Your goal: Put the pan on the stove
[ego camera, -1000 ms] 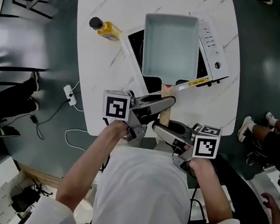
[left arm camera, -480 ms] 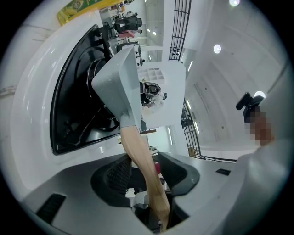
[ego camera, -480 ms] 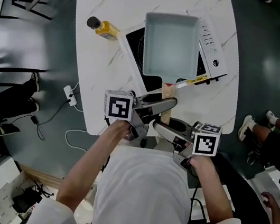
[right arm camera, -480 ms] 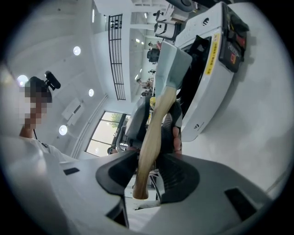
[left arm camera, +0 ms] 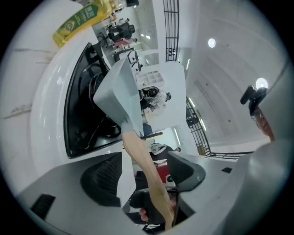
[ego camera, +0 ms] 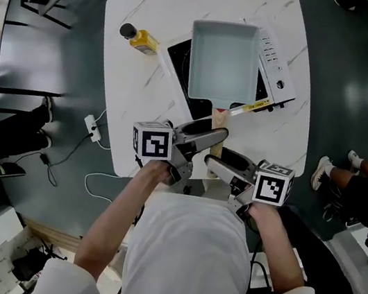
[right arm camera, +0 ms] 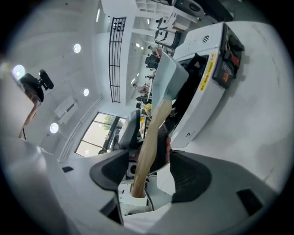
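The pan (ego camera: 224, 58) is seated on the stove (ego camera: 276, 53). Its handle (left arm camera: 138, 151) is flanked by the jaws of left gripper (left arm camera: 146, 175) and right gripper (right arm camera: 149, 174), just opened wide.

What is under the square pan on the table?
The pan sits on a white induction stove; its black glass top shows beside the pan's left edge. The part of the top directly below the pan is covered and cannot be seen.

White table (ego camera: 127, 101) with stove (ego camera: 275, 64), bottle (ego camera: 141, 39)

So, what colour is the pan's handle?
The handle is pale tan, like light wood; the left gripper view shows it best.
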{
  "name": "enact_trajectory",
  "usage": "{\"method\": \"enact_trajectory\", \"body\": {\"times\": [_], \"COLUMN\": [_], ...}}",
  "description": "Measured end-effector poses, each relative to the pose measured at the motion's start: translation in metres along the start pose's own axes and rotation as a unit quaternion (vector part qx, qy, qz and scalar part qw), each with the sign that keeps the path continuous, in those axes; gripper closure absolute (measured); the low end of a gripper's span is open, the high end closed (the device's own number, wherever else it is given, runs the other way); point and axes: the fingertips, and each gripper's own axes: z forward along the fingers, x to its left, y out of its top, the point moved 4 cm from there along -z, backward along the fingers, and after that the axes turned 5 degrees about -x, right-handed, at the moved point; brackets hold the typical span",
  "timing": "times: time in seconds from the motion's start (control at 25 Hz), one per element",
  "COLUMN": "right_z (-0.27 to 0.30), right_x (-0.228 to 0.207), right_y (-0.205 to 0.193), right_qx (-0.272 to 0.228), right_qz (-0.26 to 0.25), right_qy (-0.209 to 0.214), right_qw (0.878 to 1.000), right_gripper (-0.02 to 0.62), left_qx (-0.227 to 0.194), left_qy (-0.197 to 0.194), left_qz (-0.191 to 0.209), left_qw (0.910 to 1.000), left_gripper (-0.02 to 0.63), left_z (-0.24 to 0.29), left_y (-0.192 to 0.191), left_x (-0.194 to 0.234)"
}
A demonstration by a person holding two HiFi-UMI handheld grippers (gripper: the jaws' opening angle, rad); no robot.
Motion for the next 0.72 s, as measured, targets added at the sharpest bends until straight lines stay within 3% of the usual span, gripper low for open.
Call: {"method": "enact_trajectory", "body": {"times": [0.12, 0.4, 0.6, 0.72], "right_z": [-0.008, -0.032, -0.048, -0.057], "right_x": [-0.003, 0.004, 0.024, 0.044], "right_y": [0.003, 0.02, 0.035, 0.042], "right_qx": [-0.008, -0.053, -0.091, -0.108], "right_qz": [-0.019, -0.065, -0.135, -0.179], "right_qy": [-0.032, -0.091, -0.131, -0.144], "right_qw": [0.999, 0.992, 0.978, 0.967], "right_gripper": [0.295, 0.293, 0.349, 0.393], "left_qx": [-0.011, -0.036, -0.076, -0.105], "left_qy": [0.015, 0.049, 0.079, 0.098], "left_qz": [0.017, 0.079, 0.149, 0.199], "left_qw": [0.9997, 0.995, 0.9827, 0.9696], "left_gripper": [0.287, 0.288, 0.305, 0.4], "left_z": [-0.008, -0.032, -0.057, -0.074], "left_y": [0.001, -0.002, 0.005, 0.011], "left_x": [0.0, -0.019, -0.041, -0.06]}}
